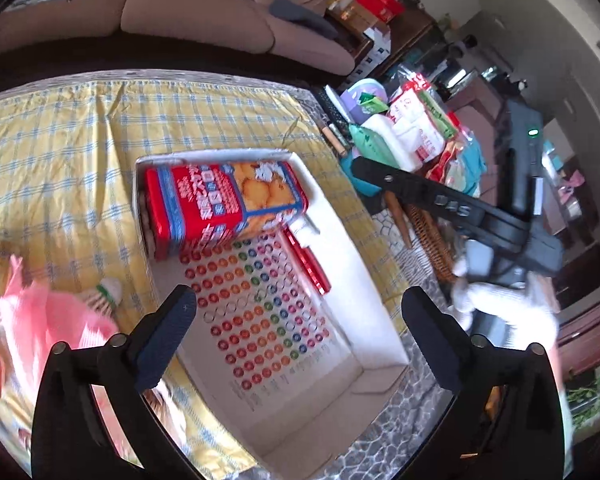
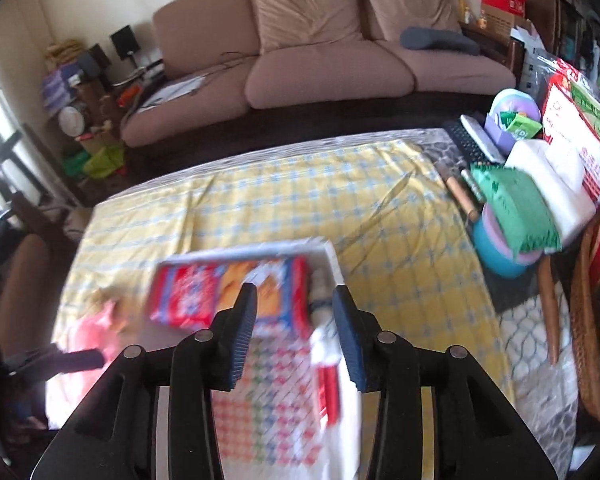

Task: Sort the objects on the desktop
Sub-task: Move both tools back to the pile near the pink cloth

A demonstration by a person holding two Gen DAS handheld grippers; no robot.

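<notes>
- Left wrist view: left gripper (image 1: 298, 330), jaws spread and empty, above the white tray (image 1: 380, 312); biscuit box (image 1: 224, 204) lies at the tray's far end, seemingly already sorted
- Right wrist view: right gripper (image 2: 294, 338), jaws parted, nothing between them, over the blurred tray (image 2: 332, 256)

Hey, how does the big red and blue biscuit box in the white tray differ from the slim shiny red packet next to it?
The big red and blue biscuit box is bulky; the slim shiny red packet is thin and narrow. The box shows printed biscuits and a blue band; the packet looks plain glossy red. The box fills the tray's far end; the packet lies along one side wall. Both lie inside the white cardboard tray with coloured dots, and neither is held by a claw.
</notes>
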